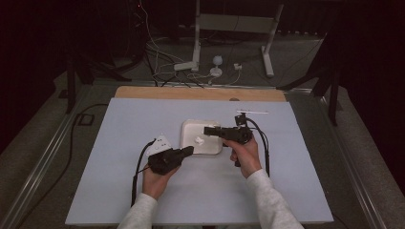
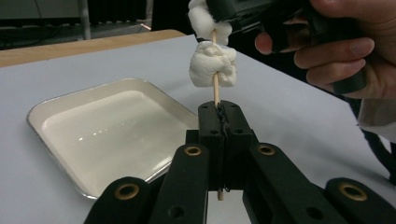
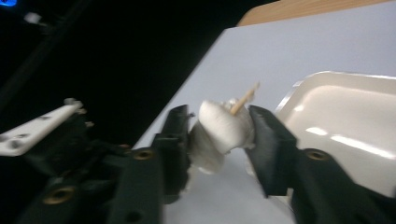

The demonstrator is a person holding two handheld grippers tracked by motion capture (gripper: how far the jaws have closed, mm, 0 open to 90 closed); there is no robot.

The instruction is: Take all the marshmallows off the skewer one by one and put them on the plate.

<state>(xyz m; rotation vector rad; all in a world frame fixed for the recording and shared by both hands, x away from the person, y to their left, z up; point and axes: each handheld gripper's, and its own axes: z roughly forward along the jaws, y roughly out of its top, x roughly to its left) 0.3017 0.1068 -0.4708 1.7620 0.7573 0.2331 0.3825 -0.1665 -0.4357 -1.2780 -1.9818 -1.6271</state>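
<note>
My left gripper (image 2: 221, 109) is shut on a thin wooden skewer (image 2: 215, 91) that stands upright from its jaws. One white marshmallow (image 2: 212, 65) is threaded on the skewer. A second marshmallow (image 3: 224, 123) sits higher on the skewer with my right gripper (image 3: 219, 116) shut on it, and the skewer tip (image 3: 245, 100) pokes out of its top. In the high view the left gripper (image 1: 190, 150) and right gripper (image 1: 207, 130) meet over the white tray (image 1: 191, 129), with a marshmallow (image 1: 199, 140) between them.
The shallow white tray (image 2: 107, 126) holds nothing and lies mid-table on a pale sheet (image 1: 143, 200). A thin white strip (image 1: 252, 112) lies behind the right hand. A wooden edge (image 1: 200, 93) borders the back. Cables and stand legs (image 1: 196, 62) are on the floor beyond.
</note>
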